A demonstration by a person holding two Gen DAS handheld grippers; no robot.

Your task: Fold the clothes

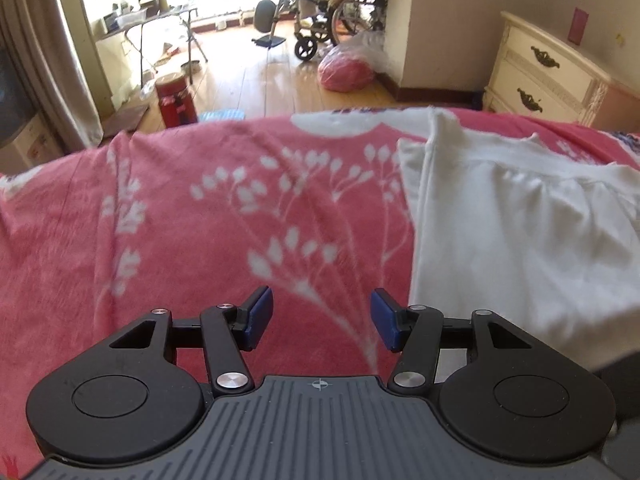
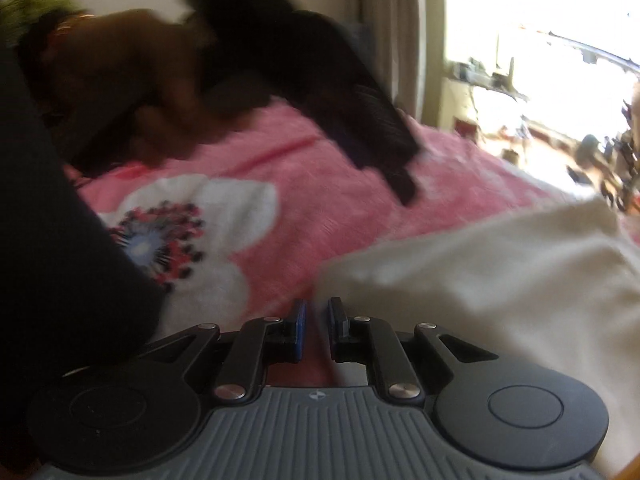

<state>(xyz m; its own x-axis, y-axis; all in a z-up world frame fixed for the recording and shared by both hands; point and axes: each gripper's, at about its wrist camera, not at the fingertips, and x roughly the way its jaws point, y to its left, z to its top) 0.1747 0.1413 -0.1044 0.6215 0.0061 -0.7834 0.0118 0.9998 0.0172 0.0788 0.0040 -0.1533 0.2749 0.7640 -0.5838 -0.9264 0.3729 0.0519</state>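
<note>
A white garment (image 1: 516, 232) lies partly folded on the pink floral blanket (image 1: 200, 216), to the right of my left gripper (image 1: 322, 320). The left gripper is open and empty, its blue pads wide apart above the blanket. In the right wrist view the white garment (image 2: 500, 280) lies to the right of my right gripper (image 2: 317, 330). The right jaws stand close together with a narrow gap, beside the garment's near left corner; the view is blurred and nothing shows between the pads. The other gripper and the person's arm (image 2: 360, 120) hover over the blanket (image 2: 320, 200) behind.
Beyond the bed's far edge lie a wooden floor, a red canister (image 1: 174, 100), a red bag (image 1: 346, 72), a wheelchair (image 1: 340, 12) and a cream nightstand (image 1: 548, 72). A bright window (image 2: 540, 60) stands at the right. The person's dark sleeve (image 2: 48, 220) fills the left.
</note>
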